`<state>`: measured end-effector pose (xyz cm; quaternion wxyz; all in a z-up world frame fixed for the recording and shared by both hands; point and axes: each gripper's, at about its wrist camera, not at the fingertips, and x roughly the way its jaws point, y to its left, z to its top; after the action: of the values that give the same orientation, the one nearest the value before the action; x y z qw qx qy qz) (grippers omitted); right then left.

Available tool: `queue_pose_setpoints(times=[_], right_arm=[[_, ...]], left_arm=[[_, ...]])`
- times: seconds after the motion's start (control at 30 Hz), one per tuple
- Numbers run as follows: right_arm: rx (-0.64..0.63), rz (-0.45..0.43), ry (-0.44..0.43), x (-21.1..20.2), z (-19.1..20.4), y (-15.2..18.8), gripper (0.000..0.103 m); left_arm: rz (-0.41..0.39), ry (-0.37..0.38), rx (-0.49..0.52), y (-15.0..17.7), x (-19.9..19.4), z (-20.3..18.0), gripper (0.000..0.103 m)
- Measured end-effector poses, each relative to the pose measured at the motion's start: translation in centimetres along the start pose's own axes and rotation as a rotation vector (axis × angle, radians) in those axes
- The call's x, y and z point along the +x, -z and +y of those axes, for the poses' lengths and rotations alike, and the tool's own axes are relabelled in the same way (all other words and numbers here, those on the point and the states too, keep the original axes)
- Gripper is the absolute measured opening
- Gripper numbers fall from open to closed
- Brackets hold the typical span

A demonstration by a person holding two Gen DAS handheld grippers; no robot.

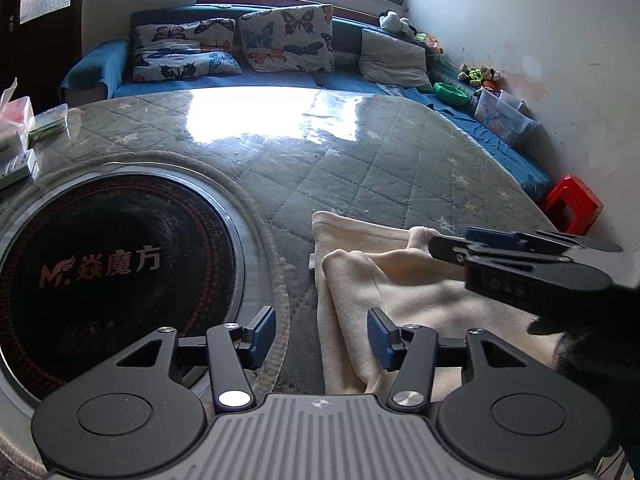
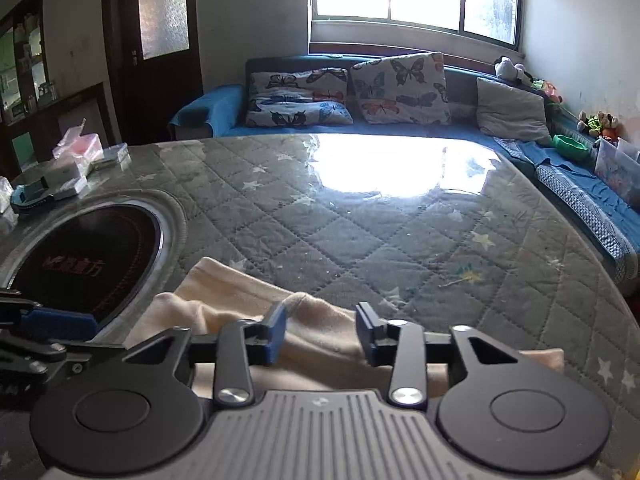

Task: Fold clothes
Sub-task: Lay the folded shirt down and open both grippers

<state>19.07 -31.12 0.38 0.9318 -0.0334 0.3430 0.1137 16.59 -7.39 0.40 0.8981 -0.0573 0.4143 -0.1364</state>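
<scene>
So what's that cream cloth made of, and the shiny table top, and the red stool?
The cream cloth looks like soft fleece or brushed cotton: matte, fuzzy, with rounded folds. The table top seems to be quilted grey fabric under a clear glossy sheet, probably plastic or glass, since the window glares off it. The red stool looks like moulded plastic: smooth, bright and slightly shiny.

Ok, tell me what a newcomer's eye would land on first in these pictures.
First, the bright window glare on the glossy quilted table cover, mid-table towards the sofa. Next, the black round cooktop with red lettering, set into the table on the left. Then the cream garment bunched at the near edge, with the open left gripper at its left border and the open right gripper over it.
</scene>
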Motion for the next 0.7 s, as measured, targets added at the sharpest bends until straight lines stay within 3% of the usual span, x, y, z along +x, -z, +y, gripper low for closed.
queue_pose_setpoints(times=[0.33,0.7], right_arm=[[0.041,-0.023,0.007,-4.6,0.3,3.0,0.074],[0.087,-0.064,0.092,-8.3,1.6,5.5,0.093]], left_arm=[[-0.013,0.020,0.001,1.8,-2.3,0.1,0.070],[-0.074,0.032,0.064,4.1,-4.7,-0.6,0.093]])
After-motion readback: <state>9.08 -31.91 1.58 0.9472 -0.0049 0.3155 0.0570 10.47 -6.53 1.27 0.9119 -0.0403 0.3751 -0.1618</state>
